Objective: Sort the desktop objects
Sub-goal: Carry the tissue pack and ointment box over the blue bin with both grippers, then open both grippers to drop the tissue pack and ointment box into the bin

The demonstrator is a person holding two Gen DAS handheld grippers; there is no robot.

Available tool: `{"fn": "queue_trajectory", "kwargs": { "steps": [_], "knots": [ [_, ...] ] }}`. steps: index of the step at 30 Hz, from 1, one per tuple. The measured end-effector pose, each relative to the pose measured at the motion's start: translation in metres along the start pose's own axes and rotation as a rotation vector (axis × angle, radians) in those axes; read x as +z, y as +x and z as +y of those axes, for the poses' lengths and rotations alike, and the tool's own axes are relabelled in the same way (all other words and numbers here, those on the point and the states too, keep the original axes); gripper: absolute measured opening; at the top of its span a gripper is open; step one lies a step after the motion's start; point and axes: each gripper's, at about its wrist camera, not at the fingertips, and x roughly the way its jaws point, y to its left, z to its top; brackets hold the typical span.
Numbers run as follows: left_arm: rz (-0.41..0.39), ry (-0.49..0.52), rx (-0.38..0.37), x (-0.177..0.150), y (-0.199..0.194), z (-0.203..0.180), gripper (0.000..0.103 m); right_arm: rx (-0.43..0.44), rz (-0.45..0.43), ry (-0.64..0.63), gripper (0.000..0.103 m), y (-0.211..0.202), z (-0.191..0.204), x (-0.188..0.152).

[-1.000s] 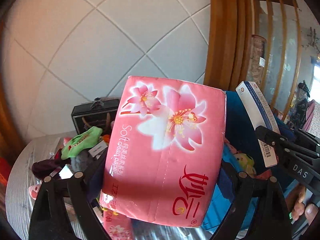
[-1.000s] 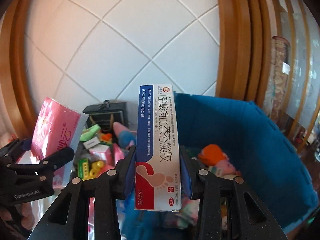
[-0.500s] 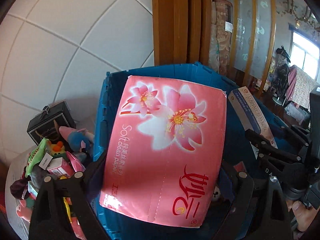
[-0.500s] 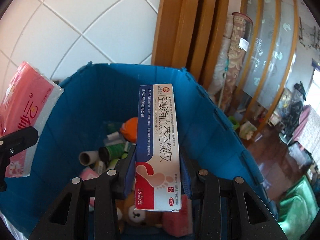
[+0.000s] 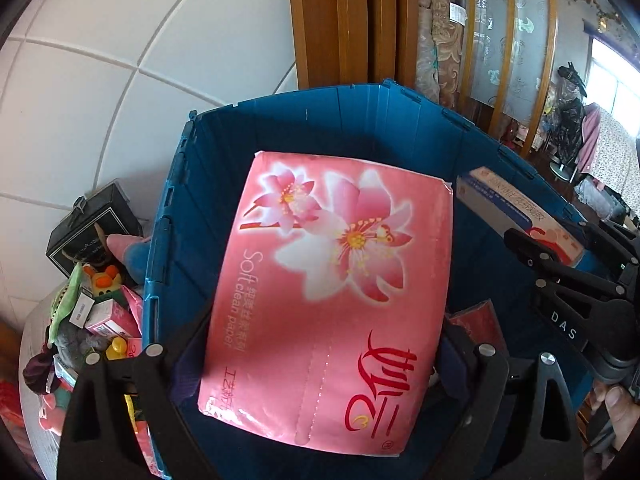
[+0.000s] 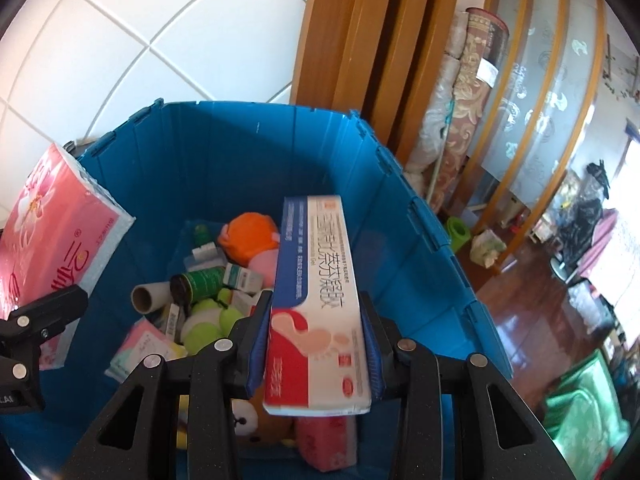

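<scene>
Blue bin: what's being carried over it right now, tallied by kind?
Pink tissue packs: 1, in the left gripper
Ointment boxes: 1, in the right gripper
Total: 2, both above the blue bin

The tissue pack [image 5: 332,300] sits in the left tool [image 5: 320,364] above the open crate [image 5: 168,240], with the medicine box [image 6: 320,300] in the right tool [image 6: 316,344] to its right. Toys, tennis balls [image 6: 204,322] and small boxes lie in the crate. More clutter [image 5: 92,312] lies on the bench left of the crate, before the tiled wall [image 5: 140,60].
</scene>
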Motion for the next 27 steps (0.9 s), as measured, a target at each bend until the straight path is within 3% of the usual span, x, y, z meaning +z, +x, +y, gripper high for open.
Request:
{"fn": "queue_trajectory", "kwargs": {
  "steps": [7,11,16,21,27],
  "knots": [
    [-0.003,0.031,0.015,-0.002,-0.001,-0.004,0.095,0.010,0.040,-0.013,0.042,0.004,0.003,-0.005],
    [0.005,0.017,0.006,-0.001,0.000,-0.001,0.095,0.022,0.038,-0.005,0.061,0.003,0.002,-0.006],
    [0.006,0.019,0.012,-0.002,0.000,-0.001,0.095,0.026,0.026,0.004,0.071,-0.001,0.002,-0.008],
    [0.000,0.009,0.010,-0.002,0.000,0.001,0.095,0.046,-0.001,0.020,0.094,-0.007,0.000,-0.008],
    [-0.027,-0.019,0.019,-0.003,-0.004,0.005,0.095,0.043,-0.022,0.025,0.095,-0.010,0.003,-0.007]
  ]
}}
